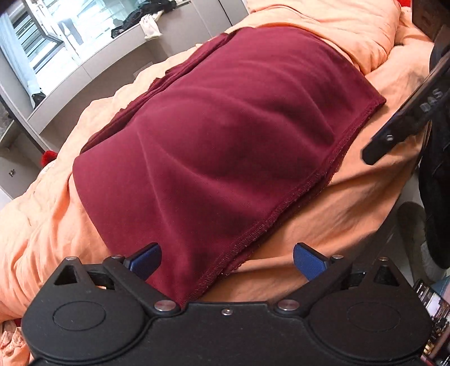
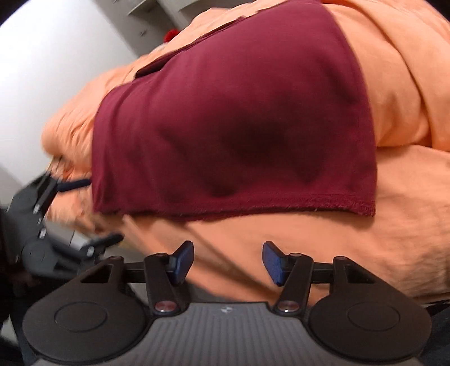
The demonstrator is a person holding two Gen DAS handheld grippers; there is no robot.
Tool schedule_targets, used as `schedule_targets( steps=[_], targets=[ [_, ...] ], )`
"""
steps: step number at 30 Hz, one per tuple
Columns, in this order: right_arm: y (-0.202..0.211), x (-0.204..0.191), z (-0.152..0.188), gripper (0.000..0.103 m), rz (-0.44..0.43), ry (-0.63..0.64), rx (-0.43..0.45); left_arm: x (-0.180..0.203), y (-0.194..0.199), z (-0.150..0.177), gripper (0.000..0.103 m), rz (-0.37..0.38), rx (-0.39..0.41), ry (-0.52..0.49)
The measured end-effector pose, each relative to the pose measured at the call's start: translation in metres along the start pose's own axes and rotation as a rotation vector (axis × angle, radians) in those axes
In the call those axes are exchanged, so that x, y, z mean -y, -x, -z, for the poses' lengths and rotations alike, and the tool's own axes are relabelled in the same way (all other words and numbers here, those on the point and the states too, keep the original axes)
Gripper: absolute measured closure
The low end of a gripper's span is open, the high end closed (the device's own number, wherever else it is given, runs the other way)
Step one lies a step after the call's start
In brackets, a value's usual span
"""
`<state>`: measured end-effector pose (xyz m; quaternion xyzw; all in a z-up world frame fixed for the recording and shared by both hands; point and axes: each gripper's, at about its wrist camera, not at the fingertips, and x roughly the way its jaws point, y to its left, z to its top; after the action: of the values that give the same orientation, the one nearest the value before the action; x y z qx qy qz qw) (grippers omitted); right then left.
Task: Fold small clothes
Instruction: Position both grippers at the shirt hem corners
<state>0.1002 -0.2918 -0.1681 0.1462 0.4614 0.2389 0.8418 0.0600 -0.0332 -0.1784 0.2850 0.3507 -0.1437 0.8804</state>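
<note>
A dark red garment (image 1: 225, 146) is lying folded w/ several layers on an orange quilt (image 1: 50, 231) covering a bed. Layered edges are showing along its far left side in the left wrist view, and a stitched hem is running along its near right edge.

The left gripper (image 1: 227, 260) is hovering low over the garment's near corner. Its blue pads (image 1: 146, 260) are standing wide apart, w/ nothing between them; the red cloth and its hem are passing under the gap. In the right wrist view the same left gripper (image 2: 97, 209) is showing blurred at the left edge, beside the garment's left side.

The right gripper (image 2: 228, 260) is sitting over bare orange quilt (image 2: 407, 239), just short of the garment's (image 2: 233, 121) hemmed edge, not touching it. Its blue pads (image 2: 274, 263) are also parted, a narrower gap than the left, gripping nothing. One black finger of the right gripper (image 1: 405, 118) is poking into the left wrist view from the right, near the garment's right corner.

Behind the bed, a grey counter (image 1: 112, 53) is holding dark clothes (image 1: 135, 19) and a white cloth (image 1: 152, 25). A small red item (image 1: 49, 156) is sitting at the quilt's far left edge.
</note>
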Motion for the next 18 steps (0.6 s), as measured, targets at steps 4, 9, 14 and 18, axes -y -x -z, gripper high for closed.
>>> schedule_targets(
  steps=[4,9,14,18],
  targets=[
    [-0.007,0.011,-0.002,0.04,-0.012,-0.06,0.019,-0.008,0.008,0.003,0.003,0.011,0.028,0.067],
    [-0.012,-0.006,-0.005,0.039,0.046,0.041,0.039,-0.011,0.004,0.006,0.002,-0.096,0.021,0.045],
    [-0.004,-0.02,-0.009,0.035,0.026,0.071,0.007,0.018,-0.011,0.012,0.003,-0.225,0.031,-0.293],
    [0.001,-0.021,-0.009,0.035,0.013,0.041,0.024,0.043,-0.026,0.014,0.003,-0.261,0.044,-0.469]
  ],
)
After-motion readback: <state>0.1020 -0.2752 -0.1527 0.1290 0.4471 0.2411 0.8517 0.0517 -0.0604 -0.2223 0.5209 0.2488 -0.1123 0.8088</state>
